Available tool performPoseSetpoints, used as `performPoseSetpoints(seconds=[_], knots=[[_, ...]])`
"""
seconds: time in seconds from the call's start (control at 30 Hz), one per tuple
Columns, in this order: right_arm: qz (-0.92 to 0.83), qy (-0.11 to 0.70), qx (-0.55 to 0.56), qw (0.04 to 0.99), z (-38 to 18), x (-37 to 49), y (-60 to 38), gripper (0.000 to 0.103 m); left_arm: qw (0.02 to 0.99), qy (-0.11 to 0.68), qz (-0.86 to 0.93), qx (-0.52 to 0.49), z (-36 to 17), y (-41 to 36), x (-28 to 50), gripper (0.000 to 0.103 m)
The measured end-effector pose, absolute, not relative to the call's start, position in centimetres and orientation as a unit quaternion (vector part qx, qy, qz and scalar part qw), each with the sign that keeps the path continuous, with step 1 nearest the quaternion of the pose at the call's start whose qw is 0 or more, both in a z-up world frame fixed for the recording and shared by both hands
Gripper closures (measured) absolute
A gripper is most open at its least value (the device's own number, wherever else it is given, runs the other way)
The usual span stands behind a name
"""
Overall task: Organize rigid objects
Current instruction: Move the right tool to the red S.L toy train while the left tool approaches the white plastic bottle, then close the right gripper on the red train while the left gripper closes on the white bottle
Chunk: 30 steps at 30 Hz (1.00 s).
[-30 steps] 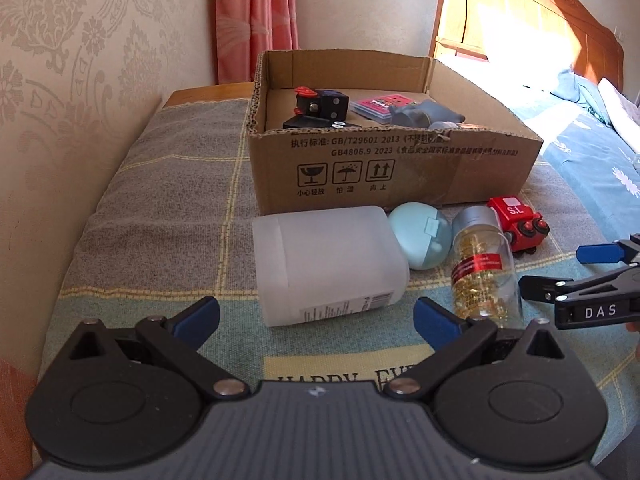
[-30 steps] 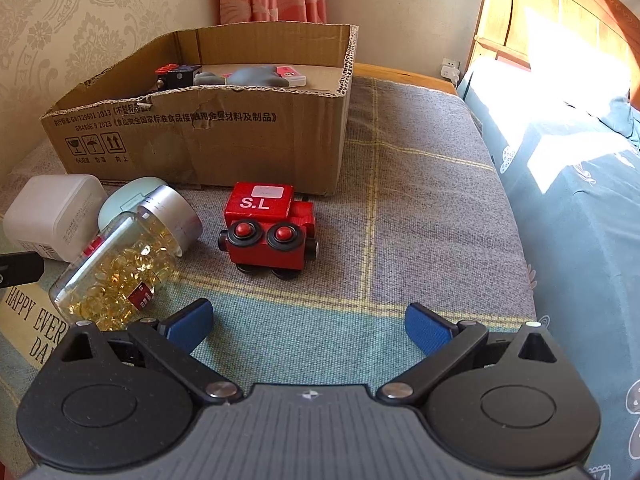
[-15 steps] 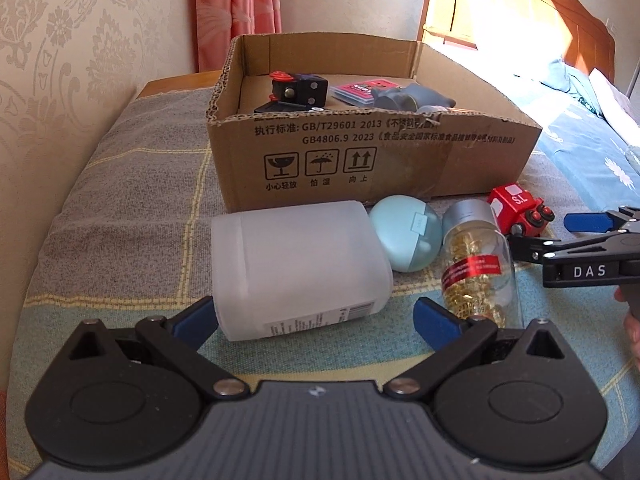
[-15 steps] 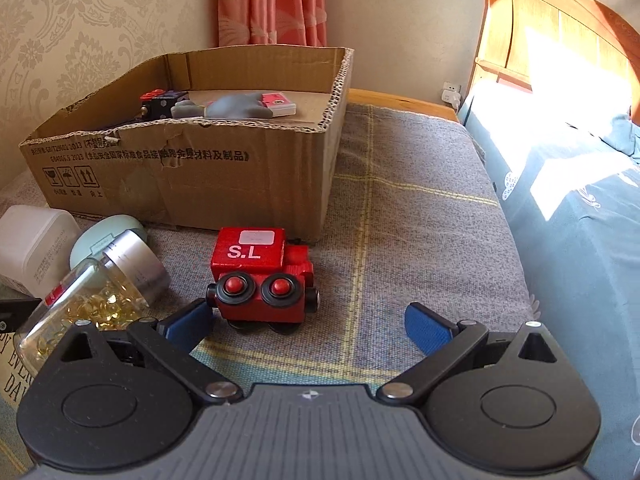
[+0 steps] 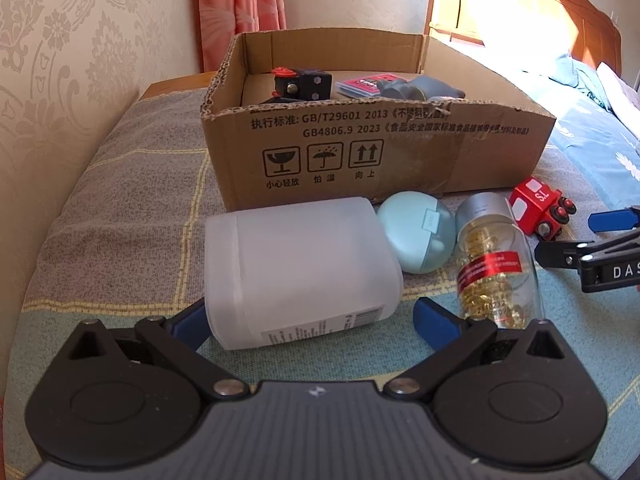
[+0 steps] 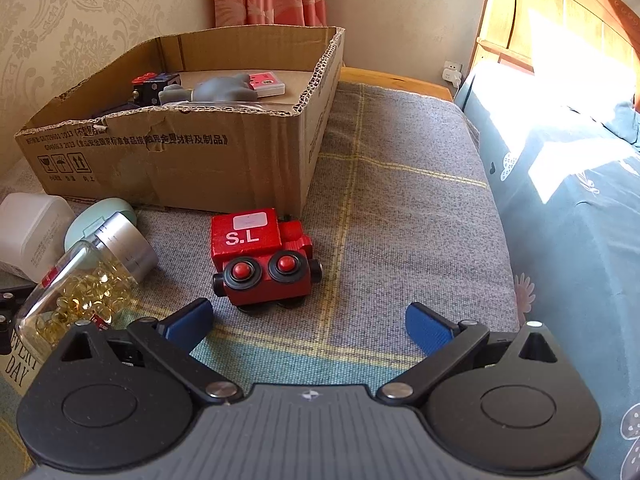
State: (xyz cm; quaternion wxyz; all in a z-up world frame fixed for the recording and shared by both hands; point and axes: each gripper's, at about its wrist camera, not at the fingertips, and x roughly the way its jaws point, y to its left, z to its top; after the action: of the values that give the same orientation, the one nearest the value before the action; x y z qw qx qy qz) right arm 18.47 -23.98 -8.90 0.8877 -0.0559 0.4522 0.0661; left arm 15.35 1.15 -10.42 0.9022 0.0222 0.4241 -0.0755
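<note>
Lying on its side on the blanket-covered bed, white plastic jar (image 5: pixel 300 276) — nearest loose item, base toward the left gripper (image 5: pixel 308 320), just in front of the cardboard box (image 5: pixel 400 160). Beside it to the right, touching or nearly so: a round pale-blue case (image 5: pixel 416 236), then a clear capsule bottle (image 5: pixel 496 272) with a silver cap, also on its side. Further right, a red toy train (image 6: pixel 260 256) marked S.L, upright, close to the box's corner. Already inside the box: a black and red block, a pink card pack, a grey object.

Step in hand, by judgement: the approach to a pick — both grippers lined up, nothing gripped. Left fingers (image 5: pixel 434 322) spread wide and empty, one pad partly hidden behind the jar's base, jar not yet between them. Right gripper (image 6: pixel 308 322) likewise wide open and empty, train just ahead of its pads.

Next move probably calls for pushing forward to straddle jar and train squarely, closing firmly — smooth round jar likely to roll — then lifting clear of the box wall.
</note>
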Motion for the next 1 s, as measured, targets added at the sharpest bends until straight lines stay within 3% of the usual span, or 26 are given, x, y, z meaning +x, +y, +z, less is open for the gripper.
performPoseSetpoints(seconds=[1.0], knots=[[0.132,0.471,-0.092,0.867,-8.8,22.0,-24.8,0.0,0.907,0.421,-0.031,0.01,-10.8,3.4,16.6,0.0]])
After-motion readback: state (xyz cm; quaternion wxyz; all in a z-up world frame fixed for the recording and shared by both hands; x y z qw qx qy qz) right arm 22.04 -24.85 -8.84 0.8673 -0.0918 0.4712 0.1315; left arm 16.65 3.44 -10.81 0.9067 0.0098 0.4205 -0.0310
